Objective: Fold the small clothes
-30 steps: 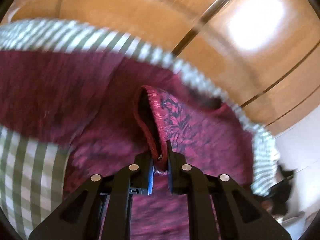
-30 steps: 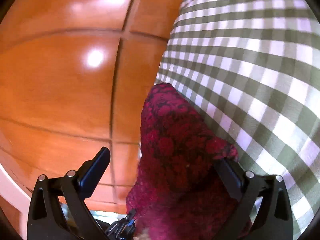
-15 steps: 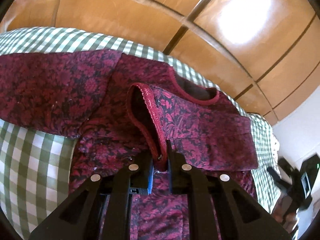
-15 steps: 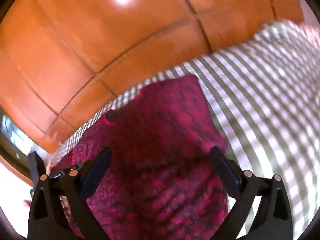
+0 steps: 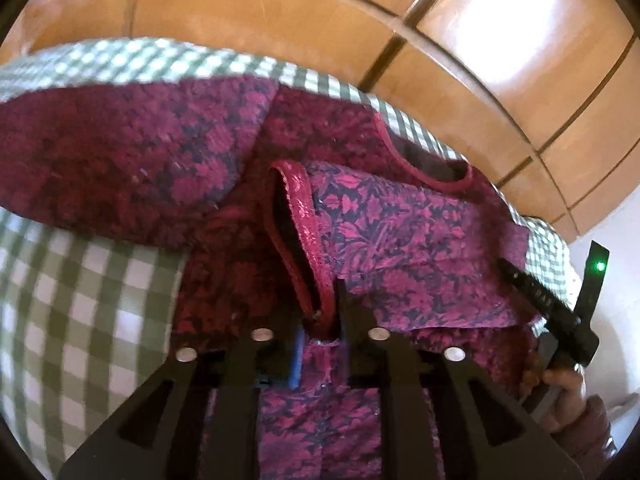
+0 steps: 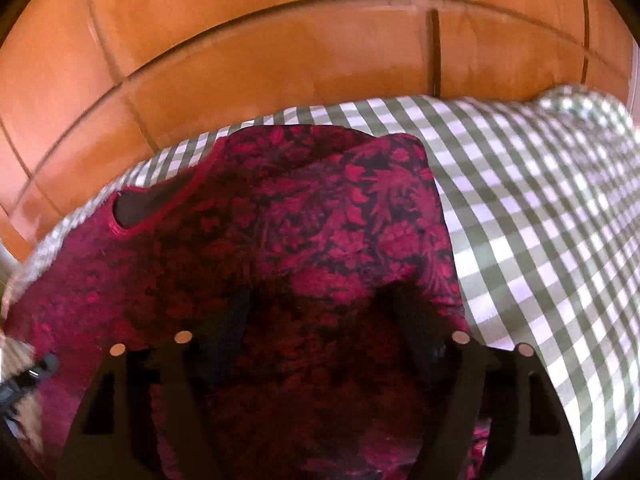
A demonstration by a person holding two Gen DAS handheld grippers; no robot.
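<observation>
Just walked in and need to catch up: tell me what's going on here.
A person with handheld tongs in each hand is folding a dark red floral-patterned knit top on a green-and-white checked cloth. The left tongs pinch the trimmed edge of a sleeve folded across the body, though their jaws have just been easing open. The right tongs straddle the top's other side, jaws wide apart and just been closing in, not yet pressing the fabric. The neckline faces the wooden panelling.
</observation>
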